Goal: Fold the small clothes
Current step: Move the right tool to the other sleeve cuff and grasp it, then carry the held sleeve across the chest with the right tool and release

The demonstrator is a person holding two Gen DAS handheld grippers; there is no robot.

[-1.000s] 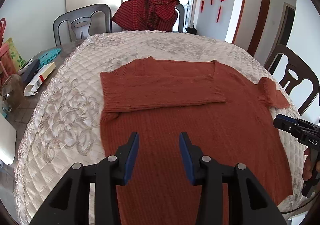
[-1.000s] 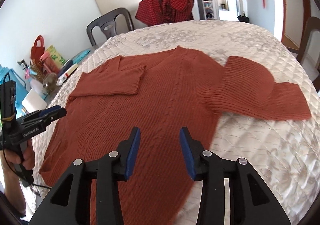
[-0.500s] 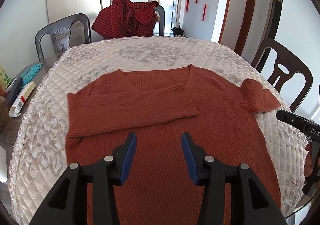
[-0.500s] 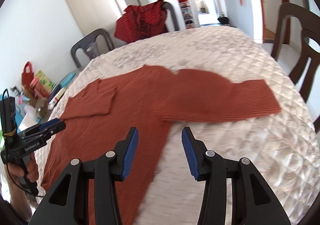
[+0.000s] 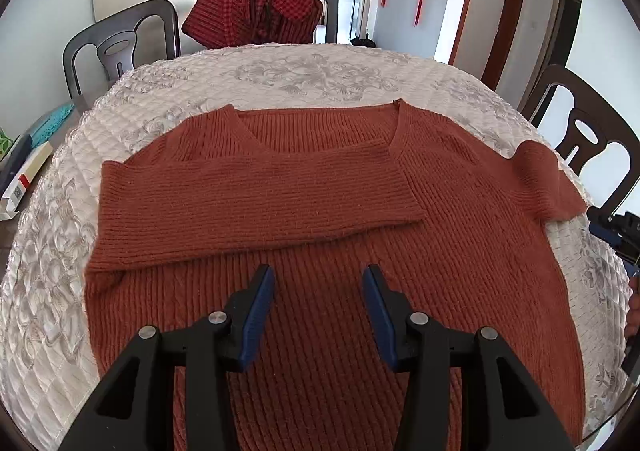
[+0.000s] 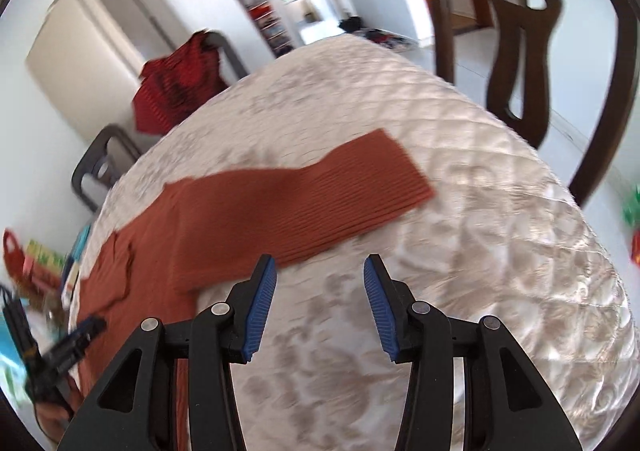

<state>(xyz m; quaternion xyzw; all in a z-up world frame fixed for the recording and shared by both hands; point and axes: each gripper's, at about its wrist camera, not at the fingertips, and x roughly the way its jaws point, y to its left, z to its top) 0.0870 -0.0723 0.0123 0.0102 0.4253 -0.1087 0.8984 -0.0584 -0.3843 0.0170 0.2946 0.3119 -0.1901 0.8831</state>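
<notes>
The sweater (image 5: 320, 235) lies flat, front up, on the quilted table (image 5: 280, 71). One sleeve (image 5: 256, 203) is already folded across the chest, so the first fold looks done. The other sleeve (image 6: 320, 203) lies spread out to the side on the quilt, not yet folded in; the body folds also remain. The left gripper (image 5: 318, 311) hovers over the lower body, jaws apart and empty. The right gripper (image 6: 316, 305) is also released, holding nothing, aimed near the outstretched sleeve. A red garment (image 5: 260, 7) hangs on a far chair (image 5: 120, 39), apparently waiting
</notes>
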